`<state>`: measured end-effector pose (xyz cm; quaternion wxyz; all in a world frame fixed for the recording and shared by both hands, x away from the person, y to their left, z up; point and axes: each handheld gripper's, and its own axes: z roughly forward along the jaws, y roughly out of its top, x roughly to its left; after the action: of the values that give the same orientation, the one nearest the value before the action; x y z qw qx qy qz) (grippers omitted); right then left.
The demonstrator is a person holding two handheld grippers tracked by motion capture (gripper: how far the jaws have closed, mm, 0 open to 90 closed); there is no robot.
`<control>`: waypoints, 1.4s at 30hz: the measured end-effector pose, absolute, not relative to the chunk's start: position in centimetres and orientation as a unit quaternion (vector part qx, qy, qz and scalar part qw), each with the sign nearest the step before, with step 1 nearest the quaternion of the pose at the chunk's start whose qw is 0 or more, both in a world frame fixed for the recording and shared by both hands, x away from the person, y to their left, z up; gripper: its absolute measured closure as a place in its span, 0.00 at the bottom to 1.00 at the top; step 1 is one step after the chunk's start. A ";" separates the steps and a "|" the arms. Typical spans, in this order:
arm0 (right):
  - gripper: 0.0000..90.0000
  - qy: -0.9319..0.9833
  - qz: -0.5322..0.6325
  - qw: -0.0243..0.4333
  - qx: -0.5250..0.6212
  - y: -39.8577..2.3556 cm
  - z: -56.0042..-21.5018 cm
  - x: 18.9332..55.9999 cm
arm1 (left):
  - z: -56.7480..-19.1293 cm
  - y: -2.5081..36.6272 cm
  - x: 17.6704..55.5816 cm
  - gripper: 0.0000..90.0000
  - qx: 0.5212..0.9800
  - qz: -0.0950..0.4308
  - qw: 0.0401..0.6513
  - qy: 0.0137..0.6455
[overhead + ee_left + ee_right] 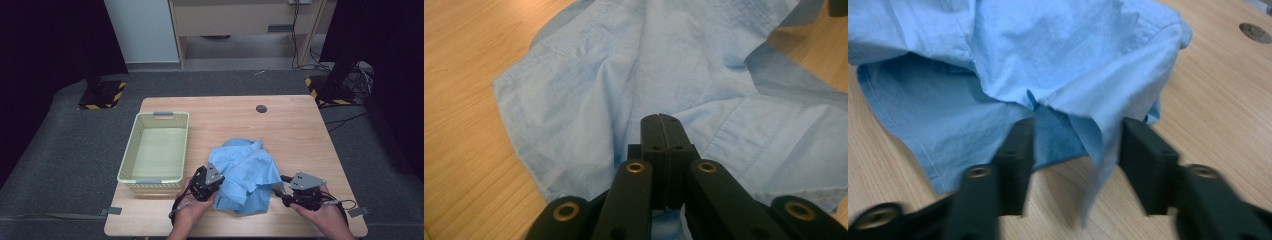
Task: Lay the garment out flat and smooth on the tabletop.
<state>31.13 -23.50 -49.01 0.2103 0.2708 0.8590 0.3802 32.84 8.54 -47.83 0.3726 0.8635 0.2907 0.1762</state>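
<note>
Crumpled light blue cloth shirt [247,172] lies on the wooden worktop [300,130], just right of a pale green plastic basket [129,157]. At the shirt's left edge, the left hand-held gripper [659,122] has its black jaws pressed together, pinching the shirt's cloth. At the shirt's right edge, the right hand-held gripper [1075,145] has its jaws partly apart, with a hanging fold of the shirt between them. A small dark round hole [261,108] sits farther back.
</note>
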 end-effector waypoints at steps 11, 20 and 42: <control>1.00 0.850 0.390 0.194 0.296 -24.3 -48.5 31.5 | -48.0 8.7 32.5 1.00 0.863 0.167 0.376 0.294; 1.00 0.824 0.388 0.204 0.359 -28.4 -48.3 32.4 | -48.3 8.3 32.7 1.00 0.867 0.166 0.372 0.288; 0.81 0.762 0.368 0.221 0.485 -35.1 -49.8 33.5 | -48.1 8.6 33.2 0.67 0.854 0.179 0.386 0.300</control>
<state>33.53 -35.11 -49.81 0.2211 0.4854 0.7616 0.3680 33.18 8.57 -48.14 0.3862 0.8538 0.2998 0.1785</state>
